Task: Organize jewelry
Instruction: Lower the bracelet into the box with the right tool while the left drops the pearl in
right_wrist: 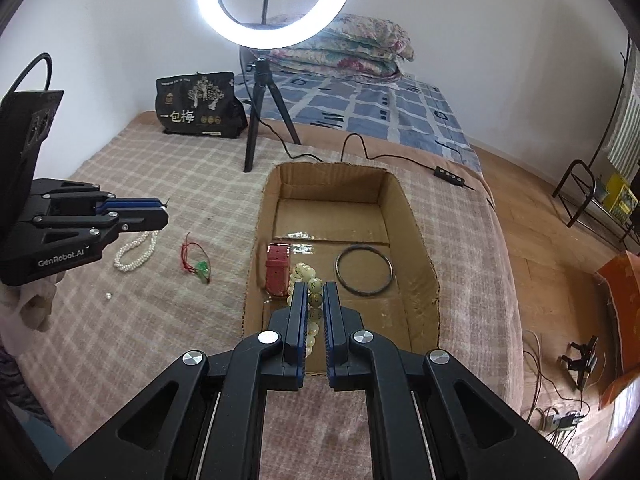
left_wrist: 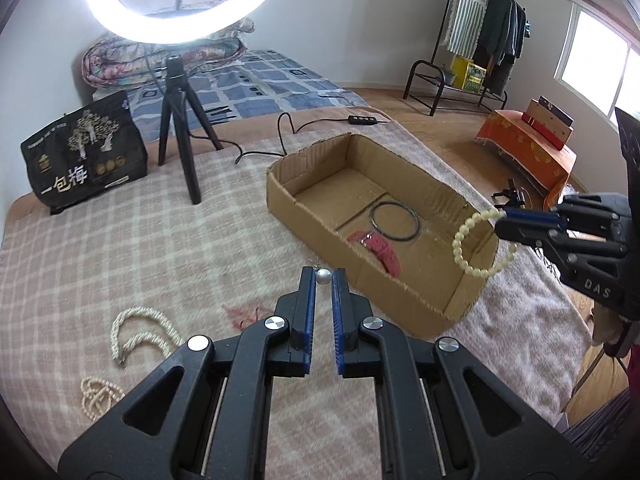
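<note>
An open cardboard box (left_wrist: pixel 436 196) (right_wrist: pixel 416 216) lies on the plaid blanket. Inside it are a red strap (left_wrist: pixel 380 250) (right_wrist: pixel 277 266) and a dark ring bangle (left_wrist: pixel 394 222) (right_wrist: pixel 363 269). My right gripper (right_wrist: pixel 315 290) (left_wrist: pixel 500 214) is shut on a cream bead bracelet (left_wrist: pixel 460 240) (right_wrist: pixel 304 274) and holds it over the box's near end. My left gripper (left_wrist: pixel 323 276) (right_wrist: pixel 164 208) is shut on a small silver ball pendant (left_wrist: pixel 323 277), left of the box. On the blanket lie a white pearl necklace (left_wrist: pixel 140 332) (right_wrist: pixel 136 254), a cream bead strand (left_wrist: pixel 98 396) and a red cord with a green charm (right_wrist: pixel 196 260).
A ring light on a black tripod (left_wrist: pixel 180 120) (right_wrist: pixel 264 116) stands behind the box, its cable (left_wrist: pixel 288 128) running past. A black printed bag (left_wrist: pixel 84 152) (right_wrist: pixel 200 104) sits at the back left. A small loose pearl (right_wrist: pixel 108 295) lies on the blanket.
</note>
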A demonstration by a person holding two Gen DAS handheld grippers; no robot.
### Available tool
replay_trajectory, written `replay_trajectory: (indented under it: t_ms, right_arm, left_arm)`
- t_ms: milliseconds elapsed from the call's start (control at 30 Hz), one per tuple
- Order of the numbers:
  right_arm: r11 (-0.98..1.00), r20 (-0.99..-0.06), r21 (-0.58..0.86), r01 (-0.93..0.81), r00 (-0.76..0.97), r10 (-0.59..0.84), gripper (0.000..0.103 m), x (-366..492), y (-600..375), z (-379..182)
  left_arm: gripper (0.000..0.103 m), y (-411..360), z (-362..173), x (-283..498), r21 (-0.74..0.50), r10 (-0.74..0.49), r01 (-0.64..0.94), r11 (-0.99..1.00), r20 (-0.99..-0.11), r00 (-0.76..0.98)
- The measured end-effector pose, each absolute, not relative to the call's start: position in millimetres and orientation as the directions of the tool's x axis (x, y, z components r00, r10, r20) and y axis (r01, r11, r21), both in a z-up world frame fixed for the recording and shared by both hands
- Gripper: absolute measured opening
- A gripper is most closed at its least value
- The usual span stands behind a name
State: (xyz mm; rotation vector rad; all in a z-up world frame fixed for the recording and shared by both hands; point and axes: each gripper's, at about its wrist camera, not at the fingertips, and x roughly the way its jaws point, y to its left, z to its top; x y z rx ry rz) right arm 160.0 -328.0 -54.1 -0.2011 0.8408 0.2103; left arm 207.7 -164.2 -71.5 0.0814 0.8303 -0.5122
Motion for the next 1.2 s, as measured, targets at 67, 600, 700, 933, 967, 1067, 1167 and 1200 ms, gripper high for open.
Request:
replay_trajectory:
  t_ms: [67,600,700,933,967,1067,1167,1200]
  right_arm:
    - [0.963,-0.759,-0.091,-0.254,0.644,0.098,0.006,164,-333,-58]
    - [0.973,-0.781,-0.047,-0.228,0.615,0.106,0.006,181,-350,-72]
    - [0.970,-0.786,-0.043,-0.237,0.608,0.113,0.006,183,-348,-75]
    - [0.967,-0.796,-0.045,-0.249,0.594,0.116,0.006,186,-346,-82]
    - [0.967,-0.798,-0.044,-0.251,0.592,0.117,0.006,186,-346,-82]
    - [0.965,-0.799,-0.039,-0.259,0.588,0.126,0.006,186,-345,-83]
    - [0.965,-0.795,-0.047,-0.257,0.595,0.119,0.012,185,-344,-83]
    - [0.966,-0.793,-0.048,-0.256,0.597,0.119,0.016,185,-344,-82]
  left_arm:
    - [0.006,-174,-72,216,-0.125,-0.404,0.470,0.874,-0.723,0.560]
    - [0.006,-234,-88,272,-0.127,-0.416,0.497,0.858,-0.741,0.527]
    - [0.006,-239,-93,279,-0.131,-0.410,0.490,0.862,-0.749,0.520]
    - [0.006,-242,-95,285,-0.140,-0.406,0.481,0.865,-0.758,0.510]
    - [0.006,-243,-95,286,-0.140,-0.405,0.479,0.867,-0.758,0.511]
    - [0.006,-243,-95,287,-0.138,-0.400,0.474,0.869,-0.759,0.513]
    - [0.007,-244,-96,288,-0.131,-0.398,0.481,0.867,-0.762,0.511]
    - [0.012,-245,-96,288,-0.128,-0.396,0.481,0.867,-0.764,0.510]
